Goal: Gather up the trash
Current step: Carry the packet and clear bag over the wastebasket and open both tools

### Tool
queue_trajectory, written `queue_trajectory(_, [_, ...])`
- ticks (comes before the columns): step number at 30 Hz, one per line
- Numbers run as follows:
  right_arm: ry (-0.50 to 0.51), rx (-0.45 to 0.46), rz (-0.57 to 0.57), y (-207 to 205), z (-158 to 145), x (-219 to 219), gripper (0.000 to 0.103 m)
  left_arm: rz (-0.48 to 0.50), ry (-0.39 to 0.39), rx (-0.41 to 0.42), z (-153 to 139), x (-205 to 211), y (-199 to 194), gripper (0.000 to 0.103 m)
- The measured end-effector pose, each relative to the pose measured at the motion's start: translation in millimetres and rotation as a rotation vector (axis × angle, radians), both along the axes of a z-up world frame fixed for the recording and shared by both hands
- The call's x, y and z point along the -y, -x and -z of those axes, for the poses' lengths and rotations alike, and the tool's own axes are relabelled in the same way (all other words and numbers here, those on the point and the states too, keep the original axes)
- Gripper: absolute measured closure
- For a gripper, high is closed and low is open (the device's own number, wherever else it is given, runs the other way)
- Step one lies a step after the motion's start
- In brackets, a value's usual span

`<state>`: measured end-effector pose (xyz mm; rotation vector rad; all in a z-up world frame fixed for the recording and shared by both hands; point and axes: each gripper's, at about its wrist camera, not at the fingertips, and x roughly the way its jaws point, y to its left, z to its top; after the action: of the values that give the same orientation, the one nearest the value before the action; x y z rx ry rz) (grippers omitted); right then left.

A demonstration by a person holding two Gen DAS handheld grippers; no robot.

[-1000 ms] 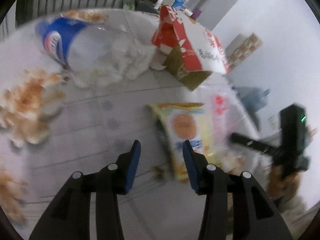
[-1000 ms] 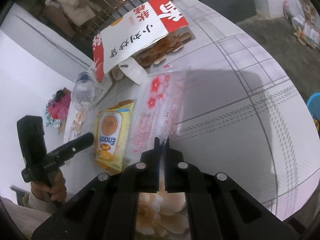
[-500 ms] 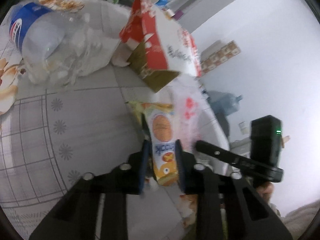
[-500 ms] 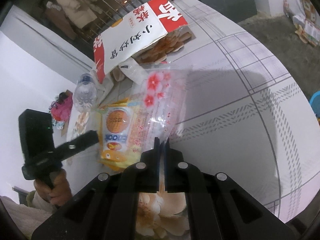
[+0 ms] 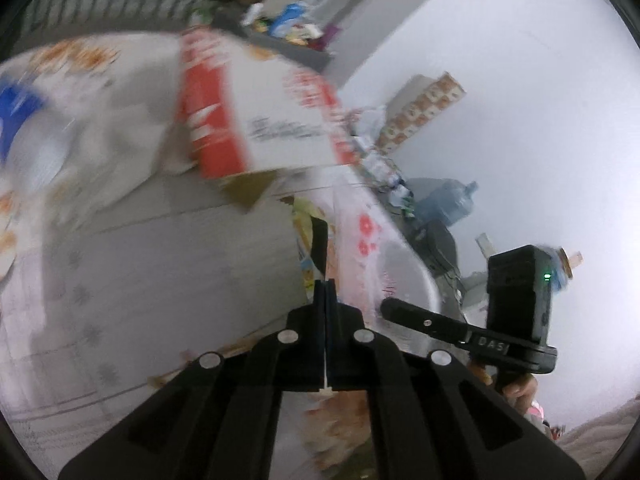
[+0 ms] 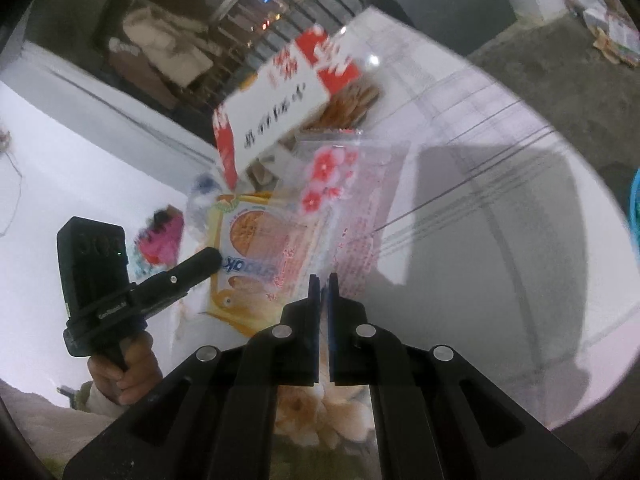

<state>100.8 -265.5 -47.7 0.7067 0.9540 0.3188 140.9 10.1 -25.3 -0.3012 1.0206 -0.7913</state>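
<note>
Crinkly yellow snack packet (image 6: 256, 256) beside clear flower-print plastic bag (image 6: 352, 200), w/ boxy carton (image 6: 276, 120).

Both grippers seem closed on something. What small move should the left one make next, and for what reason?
Probably lift the yellow snack packet clear of the table and toward the clear flowered bag. The left gripper is shut on the packet's edge, the right gripper is shut on the bag beside it. Where the bag's mouth lies, I cannot tell.

Dim, flat indoor light with motion blur across both fisheye views, edges curved and vignetted black.
</note>
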Motion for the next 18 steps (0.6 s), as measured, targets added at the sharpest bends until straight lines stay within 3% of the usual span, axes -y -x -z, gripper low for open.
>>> queue_trajectory(6, [-0.061,0.045,0.178,35,-9,59,0.101,0.190,-0.010,0.071,-28,78,-5,0.103])
queue_trajectory(10, [-0.083,0.050,0.352,67,-2,114,0.101,0.338,-0.046,0.069,-28,160,-12,0.103])
queue_trajectory(15, [-0.144,0.005,0.584,103,28,191,0.101,0.499,-0.133,0.025,-6,280,-23,0.103])
queue_trajectory(18, [-0.163,-0.051,0.688,115,53,231,0.101,0.569,-0.233,0.039,25,354,-26,0.103])
